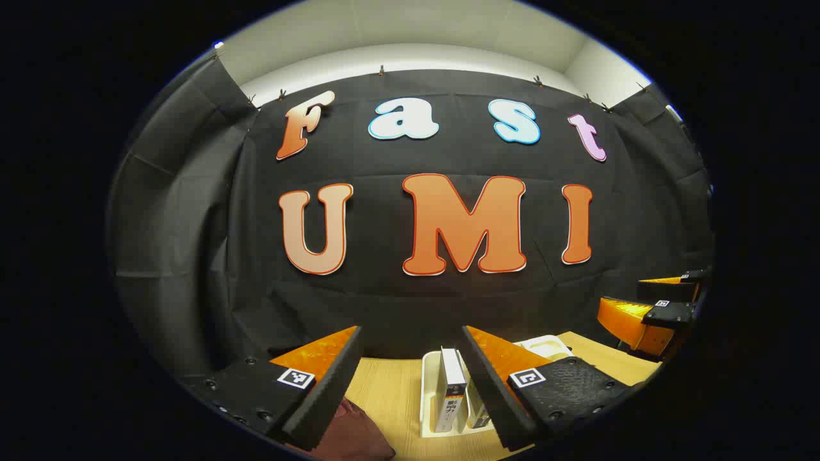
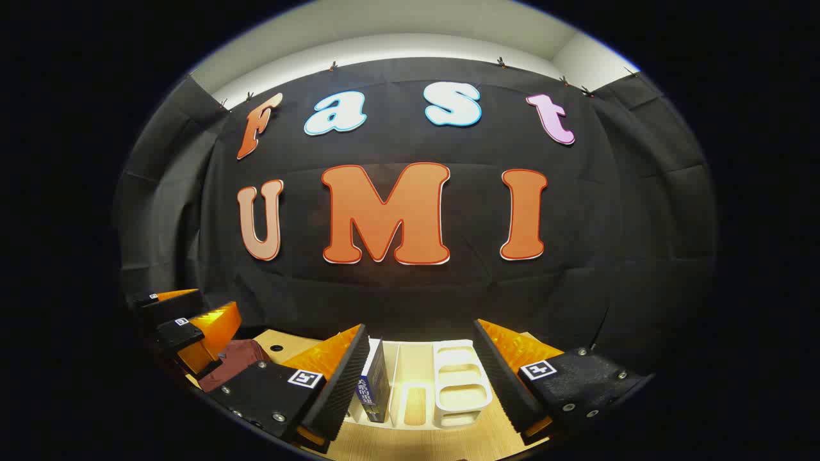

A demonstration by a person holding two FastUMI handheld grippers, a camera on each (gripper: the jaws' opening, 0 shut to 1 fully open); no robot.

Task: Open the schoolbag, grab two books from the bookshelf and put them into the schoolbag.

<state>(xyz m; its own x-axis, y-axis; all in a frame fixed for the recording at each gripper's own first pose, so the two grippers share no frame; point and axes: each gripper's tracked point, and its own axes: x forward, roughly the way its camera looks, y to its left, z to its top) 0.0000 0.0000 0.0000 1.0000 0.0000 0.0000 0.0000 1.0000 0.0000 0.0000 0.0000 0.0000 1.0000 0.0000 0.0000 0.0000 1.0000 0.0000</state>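
A white bookshelf rack [image 1: 428, 390] stands on the wooden table [image 1: 384, 390]. A white-spined book [image 1: 451, 381] stands upright in it, with another book [image 1: 478, 413] partly hidden behind my left finger. My left gripper [image 1: 411, 333] hovers open above and in front of the rack. A dark red schoolbag [image 1: 352, 429] lies low at the left. In the right gripper view, a blue book [image 2: 375, 384] stands in the rack [image 2: 461, 384], just by one finger of my open right gripper [image 2: 421, 328]. The schoolbag [image 2: 234, 362] lies to the left, below the left gripper [image 2: 192, 314].
The black cloth wall closes off the back just behind the rack. The right gripper [image 1: 660, 299] hangs at the far right of the left gripper view, over the table edge. A small round hole [image 2: 277, 347] sits in the tabletop near the schoolbag.
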